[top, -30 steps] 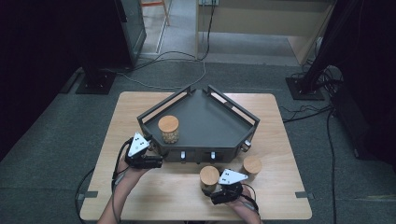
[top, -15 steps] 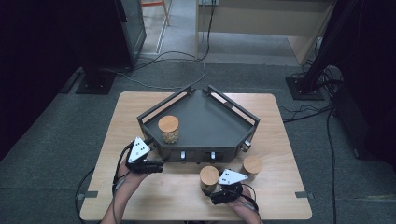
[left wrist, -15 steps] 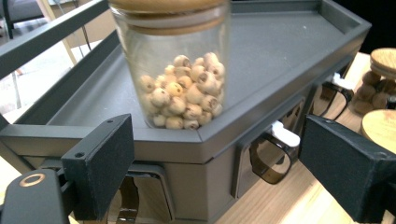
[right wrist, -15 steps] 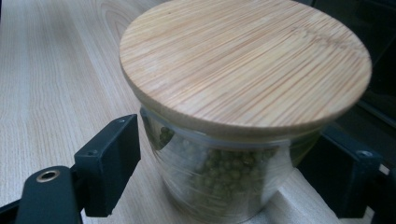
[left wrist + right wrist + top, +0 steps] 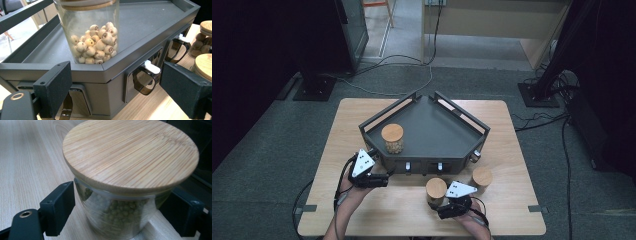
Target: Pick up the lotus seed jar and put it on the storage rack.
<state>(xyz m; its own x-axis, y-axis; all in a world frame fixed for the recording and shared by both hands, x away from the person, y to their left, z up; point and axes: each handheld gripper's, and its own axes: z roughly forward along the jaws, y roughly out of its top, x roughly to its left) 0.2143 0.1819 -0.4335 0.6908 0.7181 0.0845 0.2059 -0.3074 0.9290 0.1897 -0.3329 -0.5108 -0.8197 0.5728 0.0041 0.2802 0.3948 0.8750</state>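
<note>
Right gripper (image 5: pixel 443 206) fingers straddle the green-bean jar (image 5: pixel 125 195), not quite clamped, probably tray-bound; left gripper (image 5: pixel 384 179) is wide open, empty.

Nut jar (image 5: pixel 92 37) on grey tray (image 5: pixel 150 27)

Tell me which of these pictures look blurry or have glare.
High view: soft but evenly lit, dark surroundings, no strong glare. Left gripper view: jar of pale nuts sharp, near jaws soft, overexposed patch at left. Right gripper view: bamboo lid crisp, the green beans behind the glass smeared.
</note>
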